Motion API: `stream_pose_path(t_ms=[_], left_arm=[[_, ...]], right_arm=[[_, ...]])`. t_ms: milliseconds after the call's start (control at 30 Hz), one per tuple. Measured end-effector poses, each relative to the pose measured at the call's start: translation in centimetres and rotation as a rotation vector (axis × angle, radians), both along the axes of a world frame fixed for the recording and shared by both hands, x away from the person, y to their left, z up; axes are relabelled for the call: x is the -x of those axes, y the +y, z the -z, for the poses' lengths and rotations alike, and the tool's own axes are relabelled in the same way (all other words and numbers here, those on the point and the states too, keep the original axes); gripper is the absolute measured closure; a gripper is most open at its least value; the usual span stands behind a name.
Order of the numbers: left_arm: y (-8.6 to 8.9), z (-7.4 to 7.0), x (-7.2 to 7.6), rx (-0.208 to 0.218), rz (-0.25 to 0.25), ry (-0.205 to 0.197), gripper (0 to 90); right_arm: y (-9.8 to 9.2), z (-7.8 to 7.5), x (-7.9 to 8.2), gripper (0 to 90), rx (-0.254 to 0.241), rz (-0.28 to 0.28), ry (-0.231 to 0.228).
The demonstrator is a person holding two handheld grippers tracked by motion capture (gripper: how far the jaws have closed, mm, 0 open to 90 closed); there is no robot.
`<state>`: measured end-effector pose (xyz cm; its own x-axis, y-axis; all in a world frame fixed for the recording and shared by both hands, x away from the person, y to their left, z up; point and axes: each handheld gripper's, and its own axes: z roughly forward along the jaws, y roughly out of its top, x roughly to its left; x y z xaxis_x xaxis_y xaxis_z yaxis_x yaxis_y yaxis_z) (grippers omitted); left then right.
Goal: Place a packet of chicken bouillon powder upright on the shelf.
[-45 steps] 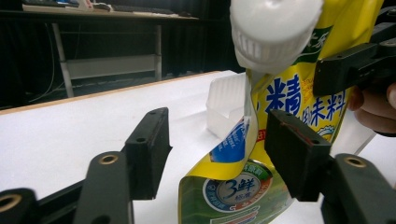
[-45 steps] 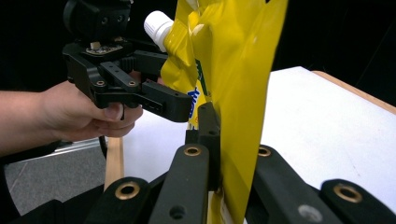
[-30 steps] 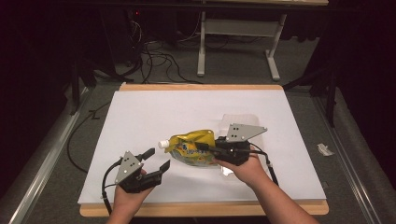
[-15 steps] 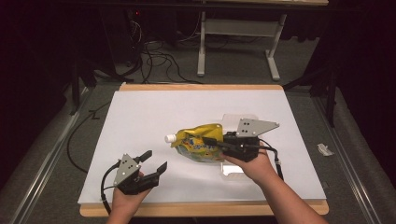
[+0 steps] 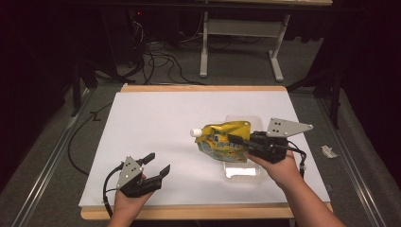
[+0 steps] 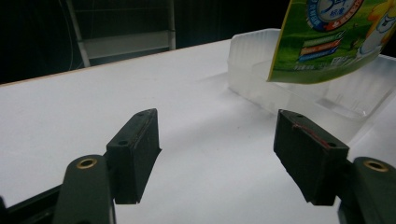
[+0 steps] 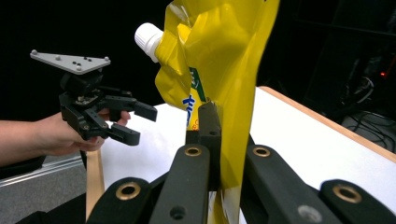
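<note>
My right gripper [image 5: 235, 139]: clamped on yellow spouted pouch [image 5: 222, 140], above clear plastic tray [image 5: 242, 171] | my left gripper [image 5: 157, 164]: jaws apart, empty, near table edge

On the worktop [image 5: 156, 123], a tray [image 5: 242, 171] sits toward four o'clock. The pouch [image 5: 222, 140] hangs above the tray's nine o'clock edge, its cap [image 5: 195, 133] pointing to nine. The right hand-held gripper [image 5: 236, 140] lies at three o'clock of the pouch. The left hand-held gripper [image 5: 157, 163] rests near seven o'clock, well apart.
</note>
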<state>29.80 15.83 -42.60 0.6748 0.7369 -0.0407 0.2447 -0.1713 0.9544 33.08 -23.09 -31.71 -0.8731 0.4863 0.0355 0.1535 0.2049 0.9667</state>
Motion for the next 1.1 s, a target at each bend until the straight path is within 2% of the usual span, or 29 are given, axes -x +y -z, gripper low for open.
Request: stream_pose_path(t_ms=[167,500,833,1100], left_arm=[[-0.2,0.1,-0.1,-0.022,0.003,0.002,31.6],[-0.3,0.4,-0.2,-0.035,0.004,0.007,30.0],[-0.4,0.3,-0.2,-0.025,0.026,0.005,26.1],[-0.5,0.4,-0.3,-0.027,0.025,0.008,25.3]], right_arm=[[-2.1,0.2,0.7,90.0,-0.015,0.041,0.006],[-5.0,0.8,1.9,90.0,-0.034,0.094,0.027],[-6.8,1.4,2.9,90.0,-0.046,0.123,0.033],[-7.2,1.5,3.3,90.0,-0.072,0.135,0.033]])
